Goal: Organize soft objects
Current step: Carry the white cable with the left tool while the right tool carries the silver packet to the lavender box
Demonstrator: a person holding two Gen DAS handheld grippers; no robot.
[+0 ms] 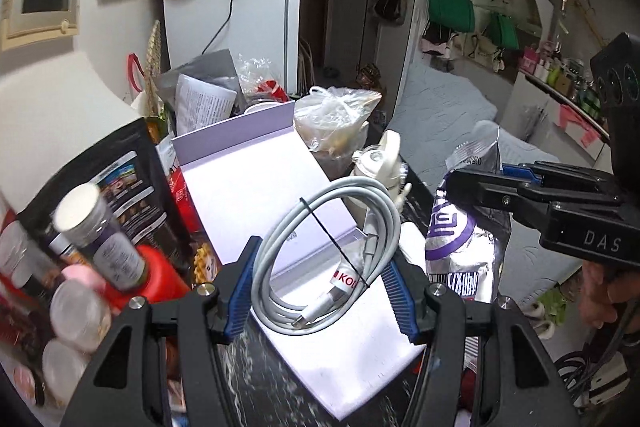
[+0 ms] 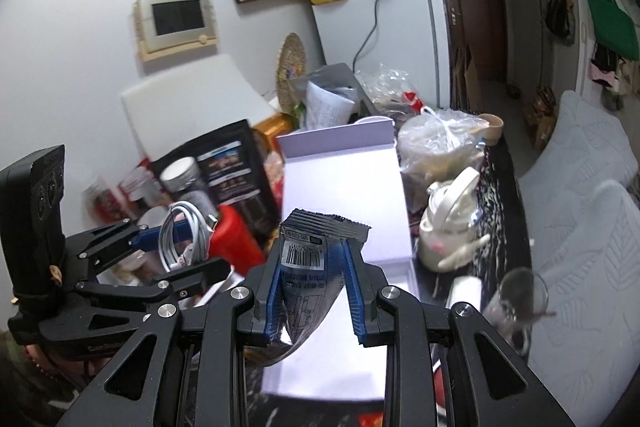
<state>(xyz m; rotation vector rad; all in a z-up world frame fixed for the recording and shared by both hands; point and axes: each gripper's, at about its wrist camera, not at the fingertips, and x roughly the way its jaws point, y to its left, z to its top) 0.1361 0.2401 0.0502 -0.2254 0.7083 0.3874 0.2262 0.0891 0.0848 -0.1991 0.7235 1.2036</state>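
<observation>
My left gripper (image 1: 320, 267) is shut on a coiled grey-white cable (image 1: 332, 247), tied with a thin black band, held above an open white box (image 1: 256, 179). It also shows in the right wrist view (image 2: 188, 251) with the cable (image 2: 184, 235) between its blue pads. My right gripper (image 2: 316, 267) is shut on a silver foil snack packet (image 2: 312, 263) with a barcode, above the same box (image 2: 344, 179). In the left wrist view the right gripper (image 1: 472, 183) pinches the packet (image 1: 464, 251), silver with purple print, at its top.
The dark countertop (image 2: 504, 195) is crowded: a black pouch (image 1: 112, 187), jars (image 1: 100, 235), a red container (image 2: 232, 239), a tied plastic bag (image 1: 336, 115), a cream bottle (image 2: 452, 219), a glass (image 2: 520, 295). A white fridge (image 1: 240, 35) stands behind. A grey sofa (image 2: 580, 227) lies right.
</observation>
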